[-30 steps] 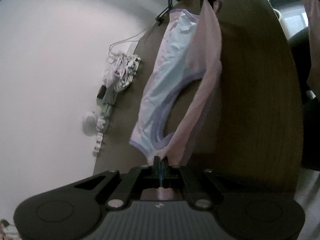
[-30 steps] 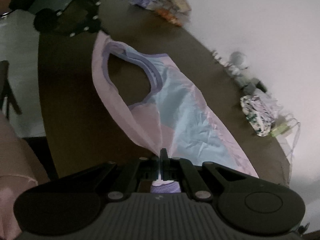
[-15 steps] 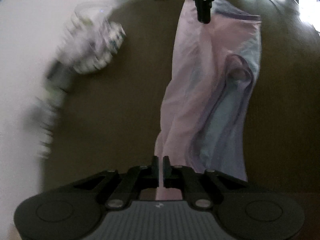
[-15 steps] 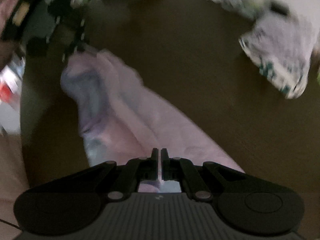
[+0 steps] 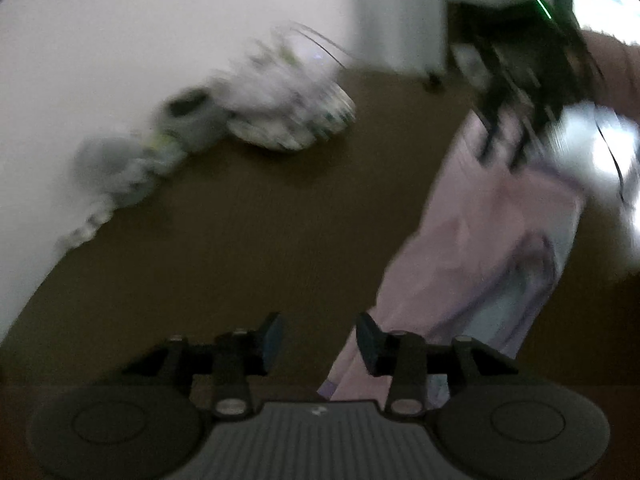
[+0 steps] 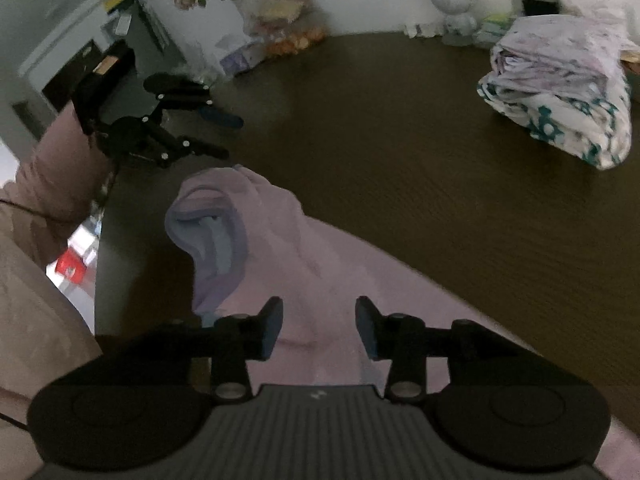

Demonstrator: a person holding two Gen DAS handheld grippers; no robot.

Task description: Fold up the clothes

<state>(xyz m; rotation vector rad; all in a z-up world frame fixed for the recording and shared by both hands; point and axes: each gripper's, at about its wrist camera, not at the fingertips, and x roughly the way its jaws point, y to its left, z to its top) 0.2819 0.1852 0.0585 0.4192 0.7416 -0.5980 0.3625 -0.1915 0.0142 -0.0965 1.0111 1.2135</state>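
Soft matt cloth garment (image 6: 320,264), dark wood-grain table (image 6: 400,152), seemingly matt plastic tool (image 6: 318,322)

Pink-and-lilac garment (image 6: 304,240), dark brown table (image 6: 400,140)

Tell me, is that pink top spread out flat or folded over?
Folded over, loosely. The pink top lies on the table as a long doubled strip, its purple-trimmed armhole bunched at one end, no longer spread open.
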